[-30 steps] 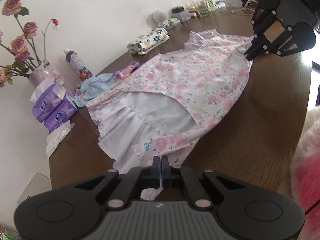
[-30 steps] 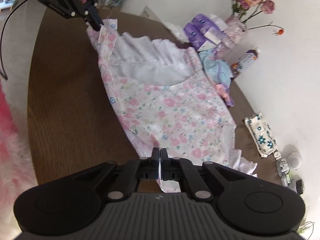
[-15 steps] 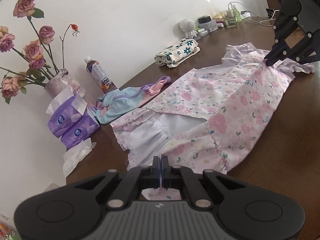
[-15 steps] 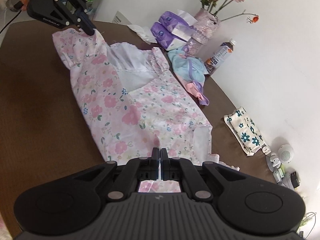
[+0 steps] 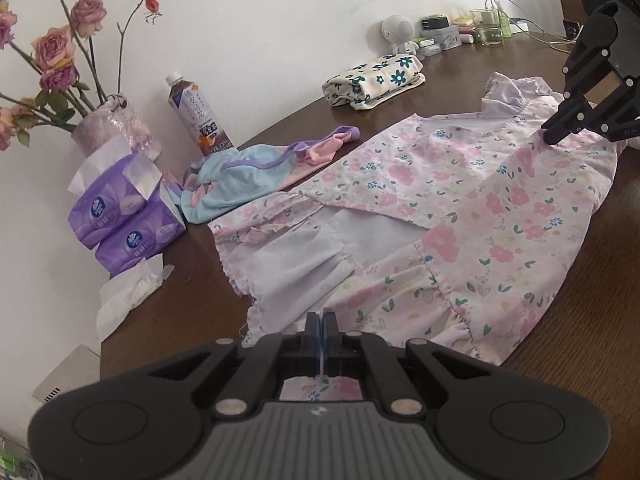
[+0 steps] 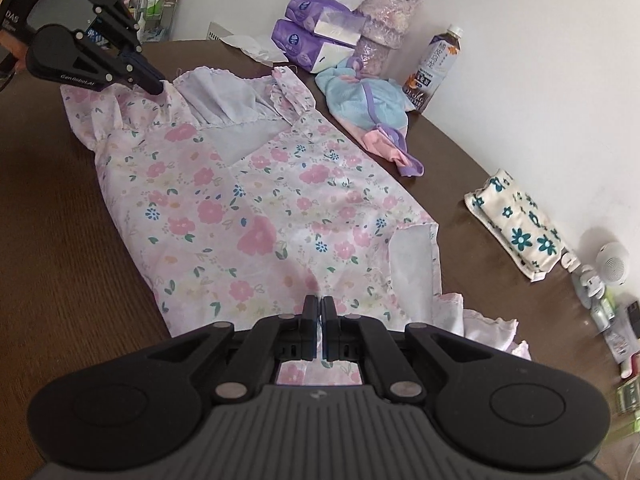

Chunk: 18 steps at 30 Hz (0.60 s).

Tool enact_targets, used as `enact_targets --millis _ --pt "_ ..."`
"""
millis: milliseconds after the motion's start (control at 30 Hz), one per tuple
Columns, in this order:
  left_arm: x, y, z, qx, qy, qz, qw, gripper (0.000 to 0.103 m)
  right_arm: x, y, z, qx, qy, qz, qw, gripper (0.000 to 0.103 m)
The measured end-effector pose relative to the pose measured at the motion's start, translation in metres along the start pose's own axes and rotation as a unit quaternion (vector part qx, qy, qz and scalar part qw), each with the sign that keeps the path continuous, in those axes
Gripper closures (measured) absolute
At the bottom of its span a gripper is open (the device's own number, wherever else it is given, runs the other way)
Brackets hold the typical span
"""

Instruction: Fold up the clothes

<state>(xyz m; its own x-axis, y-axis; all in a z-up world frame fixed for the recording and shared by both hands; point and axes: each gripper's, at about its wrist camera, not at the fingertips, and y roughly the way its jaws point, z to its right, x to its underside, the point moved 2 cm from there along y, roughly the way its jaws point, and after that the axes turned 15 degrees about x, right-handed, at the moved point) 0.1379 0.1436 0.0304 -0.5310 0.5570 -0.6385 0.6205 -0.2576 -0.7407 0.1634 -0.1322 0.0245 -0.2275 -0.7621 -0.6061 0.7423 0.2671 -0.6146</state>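
A pink floral dress (image 5: 472, 216) (image 6: 256, 216) lies on the dark wooden table (image 5: 580, 328), its near long side folded over the middle so the white lining (image 5: 304, 256) shows at the skirt end. My left gripper (image 5: 322, 322) is shut on the folded hem edge; in the right wrist view the same left gripper (image 6: 154, 85) pinches that edge. My right gripper (image 6: 320, 306) is shut on the dress edge near the shoulder ruffles; the left wrist view shows this right gripper (image 5: 550, 134) at the far end.
Along the wall: a blue and pink garment (image 5: 240, 176), a folded blue-flowered cloth (image 5: 376, 80), a drink bottle (image 5: 196, 116), purple tissue packs (image 5: 120, 220), a vase of roses (image 5: 108, 128), small gadgets (image 5: 440, 36). Bare wood lies on the dress's near side (image 6: 60, 220).
Both grippers carried the near edge of the dress over toward the wall and lowered it, so the fold now lies flatter on the table.
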Motion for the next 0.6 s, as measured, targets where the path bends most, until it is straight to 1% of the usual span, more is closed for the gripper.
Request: enact_targets --millis 233,467,533,600 --pt "0.002 0.013 -0.005 0.006 -0.015 -0.006 0.9998 0.103 0.004 0.014 0.004 -0.017 0.028 -0.013 0.999 0.102" --pt "0.007 0.013 -0.006 0.009 -0.031 -0.007 0.9995 0.102 0.006 0.017 0.009 -0.033 0.060 -0.016 0.998 0.100" --pt "0.008 0.012 -0.007 0.009 -0.035 -0.007 0.9993 0.102 0.006 0.018 0.010 -0.031 0.067 -0.017 0.997 0.099" --pt "0.009 0.012 -0.007 0.010 -0.040 -0.006 0.9991 0.102 0.007 0.019 0.012 -0.030 0.075 -0.017 0.997 0.094"
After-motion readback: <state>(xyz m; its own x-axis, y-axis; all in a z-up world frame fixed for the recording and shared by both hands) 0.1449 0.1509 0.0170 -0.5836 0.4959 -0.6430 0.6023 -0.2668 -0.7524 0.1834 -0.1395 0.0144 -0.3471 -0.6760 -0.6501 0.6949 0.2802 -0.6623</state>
